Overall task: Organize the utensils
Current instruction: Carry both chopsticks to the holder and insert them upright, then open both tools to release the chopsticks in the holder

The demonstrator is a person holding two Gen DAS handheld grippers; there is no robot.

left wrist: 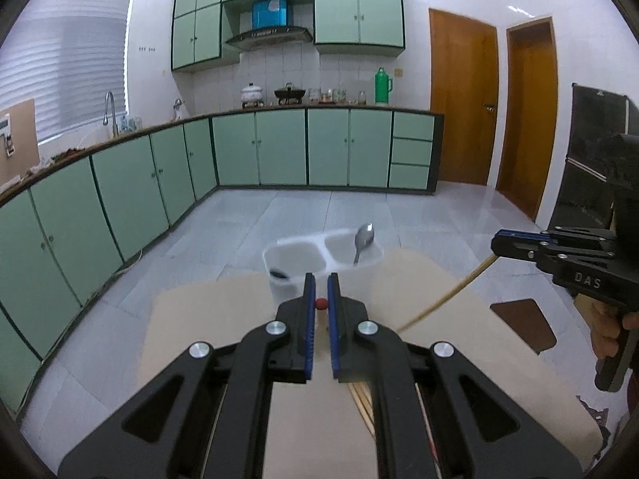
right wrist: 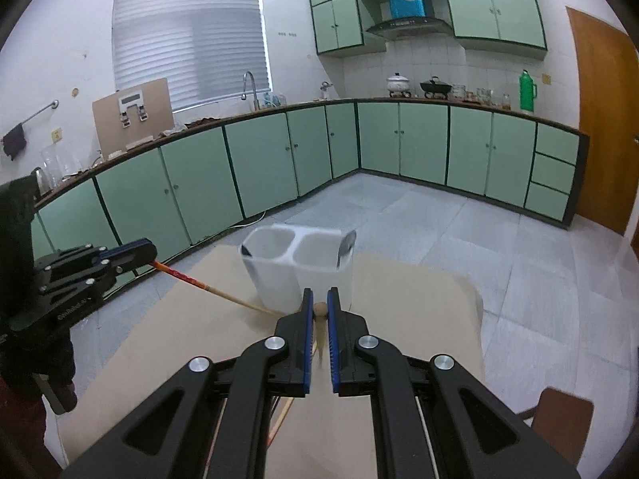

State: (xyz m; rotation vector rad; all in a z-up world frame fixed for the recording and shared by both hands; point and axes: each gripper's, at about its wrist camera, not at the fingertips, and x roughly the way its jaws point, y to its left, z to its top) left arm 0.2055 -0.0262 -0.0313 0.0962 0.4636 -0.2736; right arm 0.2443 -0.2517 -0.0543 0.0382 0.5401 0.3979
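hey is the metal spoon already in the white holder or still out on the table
In. The metal spoon stands handle-down in one compartment of the white holder, bowl sticking up above the rim and leaning; the right wrist view shows the same.

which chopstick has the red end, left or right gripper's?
The left gripper holds it: its chopstick is red-orange near the jaws, with a red tip. The right gripper's chopstick is plain wood throughout.

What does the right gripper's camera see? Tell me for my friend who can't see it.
The right gripper is shut on a plain chopstick near a white two-part holder; the left gripper holds a red-ended chopstick.
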